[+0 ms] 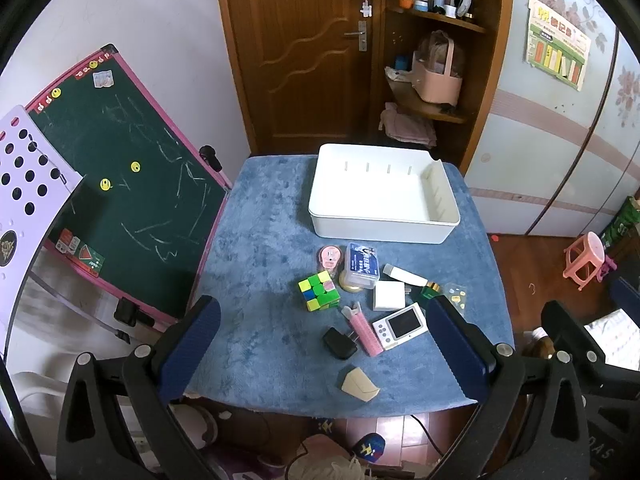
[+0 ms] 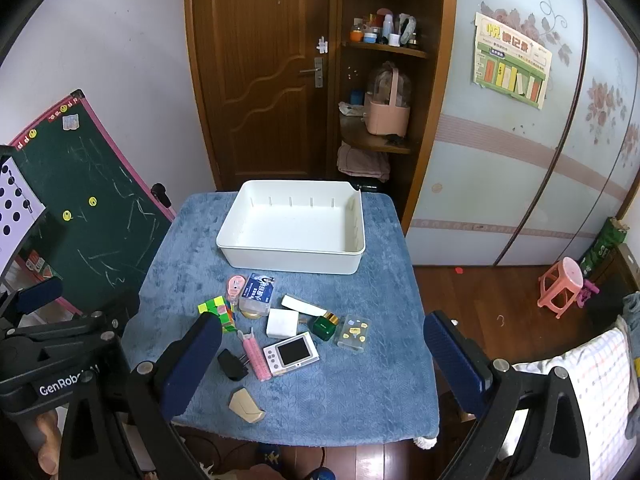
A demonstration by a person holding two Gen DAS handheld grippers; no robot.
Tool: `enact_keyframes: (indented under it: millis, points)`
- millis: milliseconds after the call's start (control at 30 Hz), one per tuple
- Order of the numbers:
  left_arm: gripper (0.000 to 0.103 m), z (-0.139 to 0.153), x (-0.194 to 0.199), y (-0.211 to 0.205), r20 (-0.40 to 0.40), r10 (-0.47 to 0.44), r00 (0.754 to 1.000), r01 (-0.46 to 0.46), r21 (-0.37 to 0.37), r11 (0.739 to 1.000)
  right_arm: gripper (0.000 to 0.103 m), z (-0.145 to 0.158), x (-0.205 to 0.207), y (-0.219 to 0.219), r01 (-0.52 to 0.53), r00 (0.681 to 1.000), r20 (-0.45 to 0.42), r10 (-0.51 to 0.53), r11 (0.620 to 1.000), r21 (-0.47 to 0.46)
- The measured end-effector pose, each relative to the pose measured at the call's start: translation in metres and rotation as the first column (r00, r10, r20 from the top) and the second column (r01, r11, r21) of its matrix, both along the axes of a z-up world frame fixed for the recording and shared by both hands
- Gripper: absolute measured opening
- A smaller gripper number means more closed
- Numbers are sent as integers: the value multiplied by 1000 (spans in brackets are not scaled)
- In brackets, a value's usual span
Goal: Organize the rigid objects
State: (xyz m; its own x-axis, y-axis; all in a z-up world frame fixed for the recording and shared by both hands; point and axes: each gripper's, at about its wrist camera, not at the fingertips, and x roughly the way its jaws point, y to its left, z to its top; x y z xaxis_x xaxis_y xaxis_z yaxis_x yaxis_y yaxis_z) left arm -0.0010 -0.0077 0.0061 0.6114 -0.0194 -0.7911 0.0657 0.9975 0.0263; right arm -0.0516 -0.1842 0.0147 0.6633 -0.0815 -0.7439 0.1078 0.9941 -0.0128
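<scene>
The left gripper is hovering with fingers spread wide above the blue-covered bench, where a white bin is sitting behind scattered small objects, including a puzzle cube.

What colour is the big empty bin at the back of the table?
The bin is white, clearest in the right wrist view.

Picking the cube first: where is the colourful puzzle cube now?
The puzzle cube sits on the blue cloth at the left edge of the clutter, just below the pink tape dispenser and well short of the white bin.
</scene>
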Motion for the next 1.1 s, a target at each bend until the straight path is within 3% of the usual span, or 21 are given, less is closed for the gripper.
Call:
enact_keyframes:
  millis: [1100]
  points:
    - [102,14,4,0,32,-6,999,6,14,1000,101,15,3,8,-5,999,47,5,1000,5]
